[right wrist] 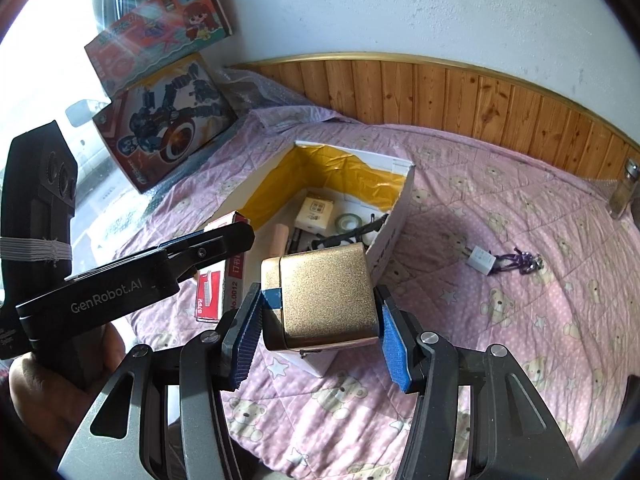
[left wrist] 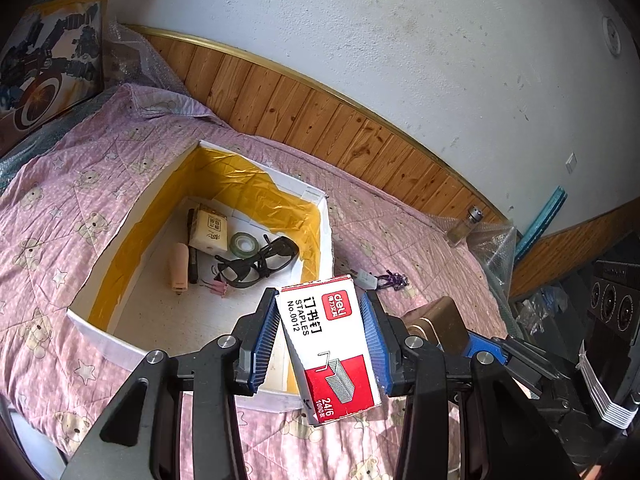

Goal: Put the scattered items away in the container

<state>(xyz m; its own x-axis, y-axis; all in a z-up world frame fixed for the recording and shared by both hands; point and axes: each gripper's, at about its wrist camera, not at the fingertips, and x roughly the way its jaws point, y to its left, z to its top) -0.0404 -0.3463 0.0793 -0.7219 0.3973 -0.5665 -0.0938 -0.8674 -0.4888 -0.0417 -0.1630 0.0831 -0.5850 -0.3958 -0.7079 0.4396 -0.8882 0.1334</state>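
White wall (left wrist: pixel 400 40) above wood wainscot (right wrist: pixel 480 96), sunlit.

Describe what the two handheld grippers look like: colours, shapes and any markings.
Both the left gripper and the right gripper have black angular linkage arms with silver round pivot bolts and blue ribbed finger pads. Seen from the right wrist camera, the left gripper's black body reads "GenRobot.AI" in pale lettering, with a white elastic band wound around its rear.
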